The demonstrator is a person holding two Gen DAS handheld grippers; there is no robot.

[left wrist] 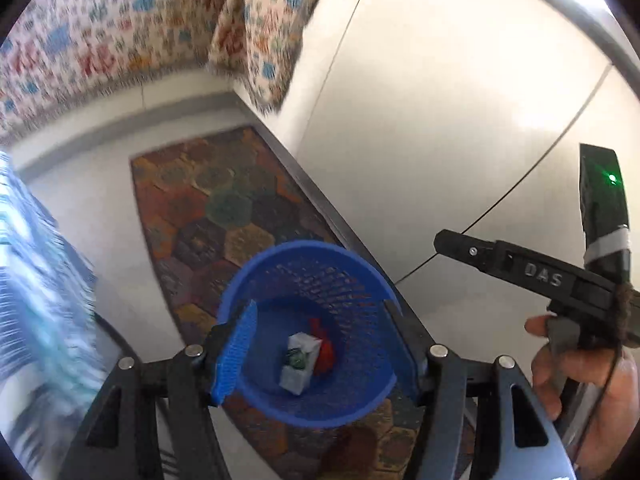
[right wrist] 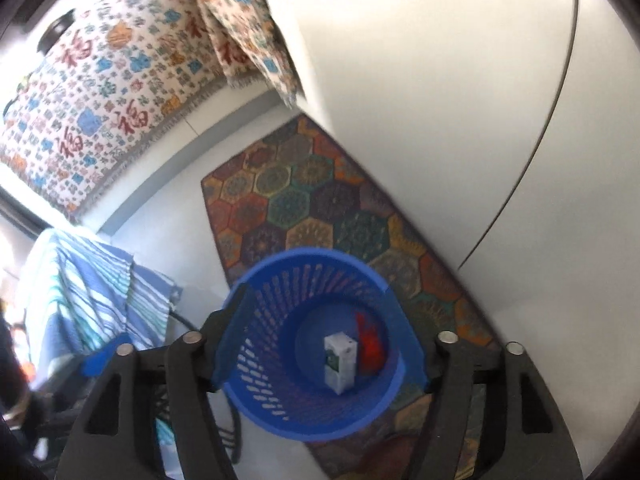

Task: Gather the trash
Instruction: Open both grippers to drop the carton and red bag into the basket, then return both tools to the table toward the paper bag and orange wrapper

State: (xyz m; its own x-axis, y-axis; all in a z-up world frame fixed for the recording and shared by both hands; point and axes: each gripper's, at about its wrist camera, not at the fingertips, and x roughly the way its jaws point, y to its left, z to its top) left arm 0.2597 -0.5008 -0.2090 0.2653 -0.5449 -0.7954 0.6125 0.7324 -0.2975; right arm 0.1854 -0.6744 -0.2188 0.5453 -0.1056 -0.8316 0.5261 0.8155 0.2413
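Both grippers, left (left wrist: 316,354) and right (right wrist: 316,354), hold their fingers open over the blue basket (right wrist: 280,400) with a white carton (right wrist: 340,362) inside.

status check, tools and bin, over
Left tool open, right tool open, both empty. White carton and red scrap in blue bin. Nothing blocking.

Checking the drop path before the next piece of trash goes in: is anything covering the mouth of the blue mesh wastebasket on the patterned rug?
Nothing visible does. The blue mesh wastebasket stands open-topped, and the right wrist view looks straight down to its bottom, where a white carton and a red wrapper already lie. The open left gripper and right gripper hold nothing.
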